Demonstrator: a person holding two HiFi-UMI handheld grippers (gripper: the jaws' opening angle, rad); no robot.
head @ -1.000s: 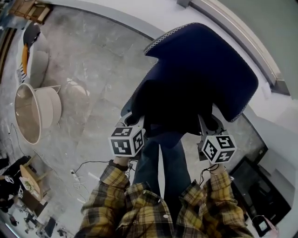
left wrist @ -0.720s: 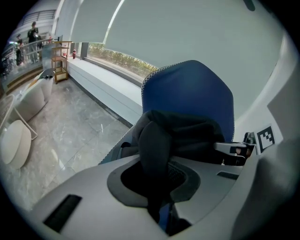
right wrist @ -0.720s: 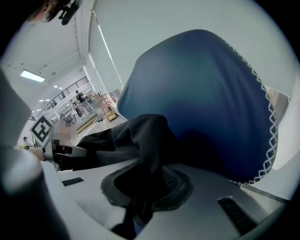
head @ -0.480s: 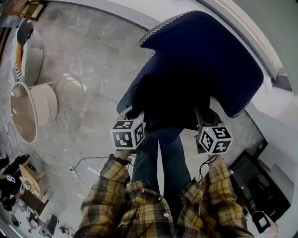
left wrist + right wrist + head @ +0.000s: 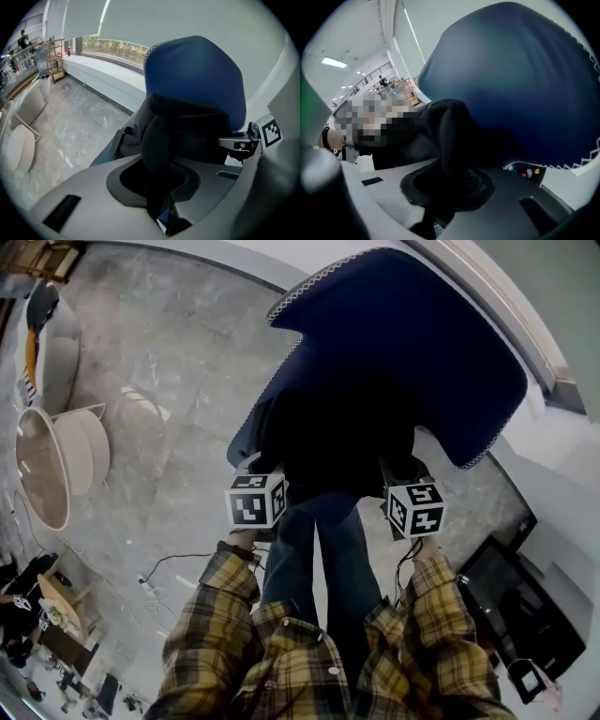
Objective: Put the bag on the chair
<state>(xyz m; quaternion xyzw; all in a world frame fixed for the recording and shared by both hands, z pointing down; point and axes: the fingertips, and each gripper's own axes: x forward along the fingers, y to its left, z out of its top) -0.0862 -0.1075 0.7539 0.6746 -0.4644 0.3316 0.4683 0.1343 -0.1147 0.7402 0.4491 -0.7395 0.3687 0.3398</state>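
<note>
A dark blue upholstered chair fills the upper middle of the head view. A black bag rests low against its seat and backrest. My left gripper holds the bag's left side, a black fold pinched between its jaws. My right gripper holds the right side. Its jaws are opening slightly, with a black strap still pressed between them. The chair back looms just behind the bag, as it also does in the left gripper view.
A beige round chair stands on the marble floor at far left. A cable lies on the floor near my left arm. A black case sits at lower right. A pale window ledge runs behind the chair.
Both grippers have moved forward and slightly closer together, carrying the bag deeper onto the chair. The chair now sits larger and higher in the head view.
</note>
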